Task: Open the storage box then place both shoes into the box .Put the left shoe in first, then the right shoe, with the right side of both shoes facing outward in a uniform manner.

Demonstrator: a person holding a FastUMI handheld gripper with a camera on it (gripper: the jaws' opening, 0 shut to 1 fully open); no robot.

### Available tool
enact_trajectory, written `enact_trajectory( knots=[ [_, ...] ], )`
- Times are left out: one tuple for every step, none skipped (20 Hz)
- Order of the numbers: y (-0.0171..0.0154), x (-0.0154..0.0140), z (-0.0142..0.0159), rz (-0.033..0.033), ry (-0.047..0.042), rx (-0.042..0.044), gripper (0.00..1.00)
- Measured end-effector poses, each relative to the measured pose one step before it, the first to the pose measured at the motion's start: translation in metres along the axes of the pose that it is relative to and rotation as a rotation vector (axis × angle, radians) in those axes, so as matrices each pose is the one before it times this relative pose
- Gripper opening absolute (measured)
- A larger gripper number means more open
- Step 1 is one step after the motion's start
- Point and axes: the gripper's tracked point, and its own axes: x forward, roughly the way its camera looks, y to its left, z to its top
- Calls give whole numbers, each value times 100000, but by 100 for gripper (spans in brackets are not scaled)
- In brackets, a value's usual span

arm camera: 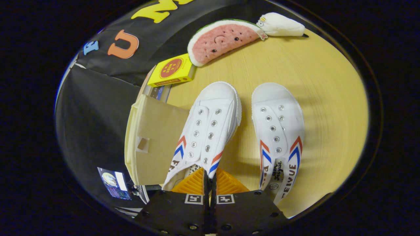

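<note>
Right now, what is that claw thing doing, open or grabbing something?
Claw: closed, its two fingers pinching the heel edge of the white canvas shoe with red and blue stripes nearest the open cardboard storage box.

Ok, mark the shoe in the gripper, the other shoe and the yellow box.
held shoe [206,127]: gripper view, on the eyelet panel.
other shoe [277,131]: gripper view, on its upper.
yellow box [172,69]: gripper view, on the top face.

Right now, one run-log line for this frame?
gripper: shut on left shoe collar | right shoe: on table, beside it | cardboard flap: beside left shoe
</note>
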Motion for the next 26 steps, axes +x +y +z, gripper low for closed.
enact_trajectory(
  knots=[
    [31, -89, 64, -221, -2576, -1076, 0],
    [108, 215, -144, -220, -1863, -342, 0],
    [41, 595, -355, 570, -1937, -548, 0],
    [30, 734, -354, 466, -1348, -678, 0],
    [-10, 984, -361, 387, -1606, -1463, 0],
    [-18, 937, -399, -17, -966, -1890, 0],
    [-107, 566, -224, -45, -1149, -1578, 0],
    [-36, 861, 6, 147, -563, -1469, 0],
    [-91, 685, -327, 453, -914, -882, 0],
    [26, 921, -306, 497, -91, -448, 0],
    [-43, 869, -204, 482, -235, -1172, 0],
    [-98, 663, -69, -515, 257, -735, 0],
    [131, 374, -3, -883, 433, -445, 0],
    [115, 222, -88, -1024, 653, 457, 0],
    [214, -6, 47, -729, 612, -538, 0],
    [-101, 356, -4, -1018, 48, -132, 0],
    [135, -881, 24, -1128, -186, -33, 0],
    [-119, -115, 88, -1045, -440, -311, 0],
    [-193, -35, 32, -2278, -94, -941, 0],
    [-200, 52, -73, -1997, 42, -490, 0],
    [-104, 83, -55, -1872, 576, 628, 0],
    [-61, -178, 10, -1290, 968, 1436, 0],
    [152, -127, 66, -1200, 882, 1443, 0],
    [4, 121, -60, -1729, 832, 794, 0],
    [-46, 490, -350, -2679, 535, 202, 0],
    [-3, 511, -530, -2776, 714, -607, 0]
  ],
)
